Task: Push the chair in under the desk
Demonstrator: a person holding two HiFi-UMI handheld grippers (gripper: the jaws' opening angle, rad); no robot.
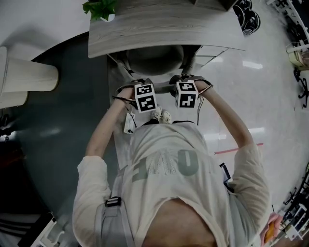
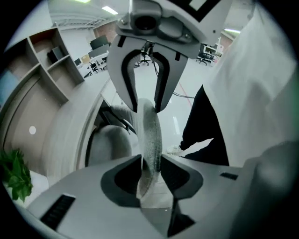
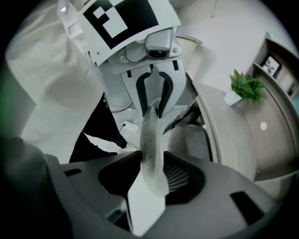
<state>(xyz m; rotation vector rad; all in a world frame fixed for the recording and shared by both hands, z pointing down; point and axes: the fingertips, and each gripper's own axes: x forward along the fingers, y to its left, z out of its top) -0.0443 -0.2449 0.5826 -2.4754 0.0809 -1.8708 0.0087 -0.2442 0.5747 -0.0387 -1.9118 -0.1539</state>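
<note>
Grey padded office chair [image 1: 154, 60] sits tucked under the pale wood-grain desk [image 1: 145, 34]. Your left gripper [image 2: 150, 165] clamps its backrest edge [image 2: 149, 126]. Your right gripper [image 3: 150, 170] is opening its jaws around that edge.

Even, dim overhead light; ceiling lights [image 2: 110, 10] glare off the glossy floor [image 1: 252, 64]; fisheye gripper views blacken at corners.
</note>
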